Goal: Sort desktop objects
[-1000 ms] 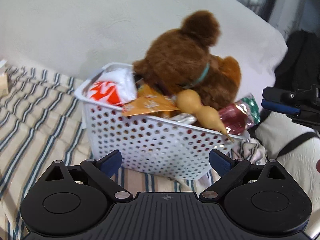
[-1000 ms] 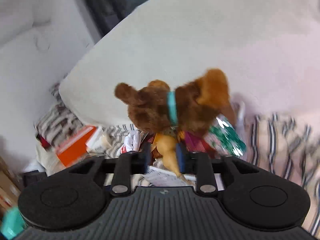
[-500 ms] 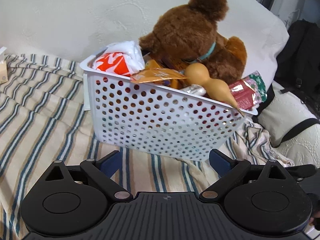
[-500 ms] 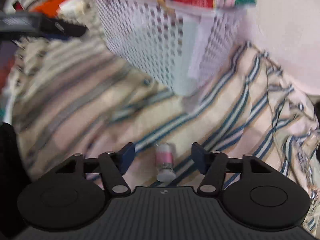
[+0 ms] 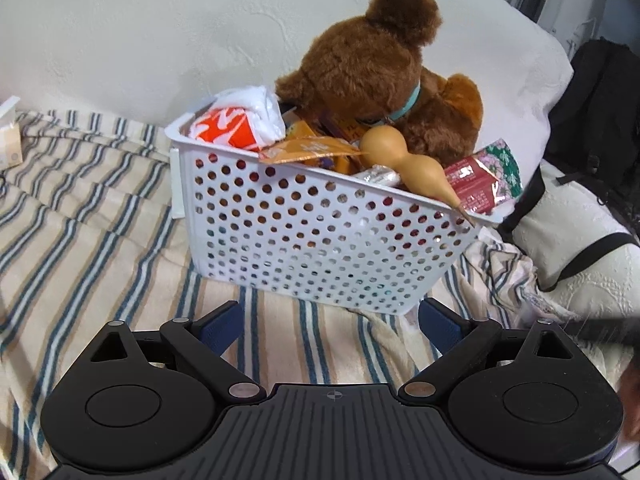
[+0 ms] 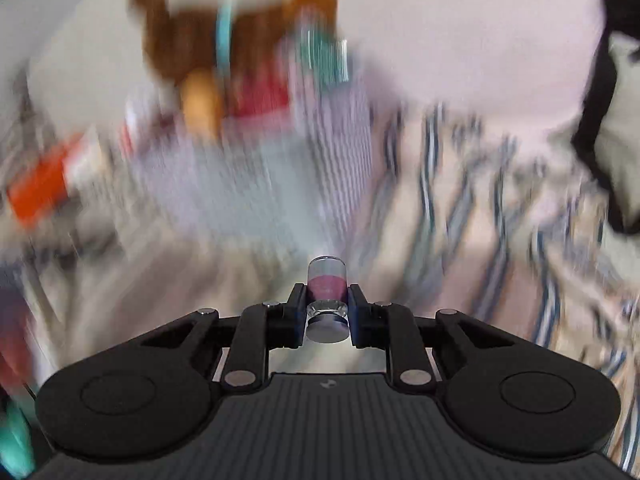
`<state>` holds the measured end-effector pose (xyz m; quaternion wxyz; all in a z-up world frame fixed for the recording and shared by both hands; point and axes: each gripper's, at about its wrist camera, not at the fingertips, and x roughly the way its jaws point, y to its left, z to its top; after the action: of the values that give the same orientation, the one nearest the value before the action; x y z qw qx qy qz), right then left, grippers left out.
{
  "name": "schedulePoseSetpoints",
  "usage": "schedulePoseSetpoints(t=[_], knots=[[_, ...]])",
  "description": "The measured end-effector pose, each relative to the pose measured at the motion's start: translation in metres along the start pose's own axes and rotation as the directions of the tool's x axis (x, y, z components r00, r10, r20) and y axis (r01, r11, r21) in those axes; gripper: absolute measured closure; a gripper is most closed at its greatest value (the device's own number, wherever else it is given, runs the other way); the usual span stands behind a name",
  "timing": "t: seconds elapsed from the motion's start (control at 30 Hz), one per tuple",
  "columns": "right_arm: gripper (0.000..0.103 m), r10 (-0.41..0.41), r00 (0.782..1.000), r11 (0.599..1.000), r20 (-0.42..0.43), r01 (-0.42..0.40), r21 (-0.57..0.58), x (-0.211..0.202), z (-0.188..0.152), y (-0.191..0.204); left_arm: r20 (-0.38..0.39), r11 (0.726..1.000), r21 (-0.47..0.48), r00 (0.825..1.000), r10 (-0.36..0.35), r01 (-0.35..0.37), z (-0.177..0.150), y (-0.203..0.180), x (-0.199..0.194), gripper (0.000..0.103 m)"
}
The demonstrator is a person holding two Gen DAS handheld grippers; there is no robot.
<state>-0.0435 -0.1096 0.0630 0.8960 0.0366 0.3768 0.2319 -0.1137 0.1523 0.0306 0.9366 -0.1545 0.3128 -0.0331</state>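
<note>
A white perforated basket (image 5: 320, 248) stands on the striped bed cover, packed with a brown teddy bear (image 5: 384, 76), a tan gourd (image 5: 404, 164), an orange-and-white bag (image 5: 236, 120) and snack packets. My left gripper (image 5: 330, 320) is open and empty just in front of the basket. My right gripper (image 6: 326, 296) is shut on a small clear bottle with a pink label (image 6: 326, 284), held above the bed. The right wrist view is motion-blurred; the basket (image 6: 260, 184) shows ahead to the left.
A large white pillow (image 5: 160, 28) lies behind the basket. A black backpack (image 5: 600, 112) and a white cushion with black trim (image 5: 580, 248) sit to the right. A small box (image 5: 10, 140) lies at the far left on the striped cover (image 5: 80, 240).
My right gripper left the gourd in the basket, dropped to the bed, closed on the small pink bottle and lifted it. My left gripper has drawn back slightly from the basket.
</note>
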Motion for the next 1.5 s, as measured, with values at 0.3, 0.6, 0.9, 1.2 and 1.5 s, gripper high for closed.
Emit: schedulePoseSetpoints(t=[0.3,0.6,0.9,1.2,1.5], knots=[[0.079,0.043,0.977,0.998,0.211,-0.031,-0.060,0.039,0.095,0.069,0.004,0.998,-0.054,1.000,-0.012,0.012,-0.003,0.006,0.000,0.003],[0.035,0.111,0.942,0.987,0.318,-0.142,0.076,0.033,0.048,0.033,0.025,0.999,-0.053,1.000,0.013,-0.011,-0.015,-0.003,0.012,0.002],[0.023,-0.098,0.926,0.974,0.364,0.014,0.227,-0.007,-0.037,-0.013,0.069,0.986,0.005,0.984,0.165,-0.166,-0.031,-0.045,0.040,0.000],[0.014,-0.262,0.915,0.963,0.306,0.226,0.148,0.028,-0.072,-0.006,0.111,0.940,0.127,0.946,0.304,-0.316,-0.038,-0.065,0.043,0.000],[0.005,-0.232,0.917,0.972,0.324,0.203,0.119,0.026,-0.079,0.001,0.157,0.914,0.159,0.923,0.350,-0.374,-0.039,-0.073,0.028,0.000]])
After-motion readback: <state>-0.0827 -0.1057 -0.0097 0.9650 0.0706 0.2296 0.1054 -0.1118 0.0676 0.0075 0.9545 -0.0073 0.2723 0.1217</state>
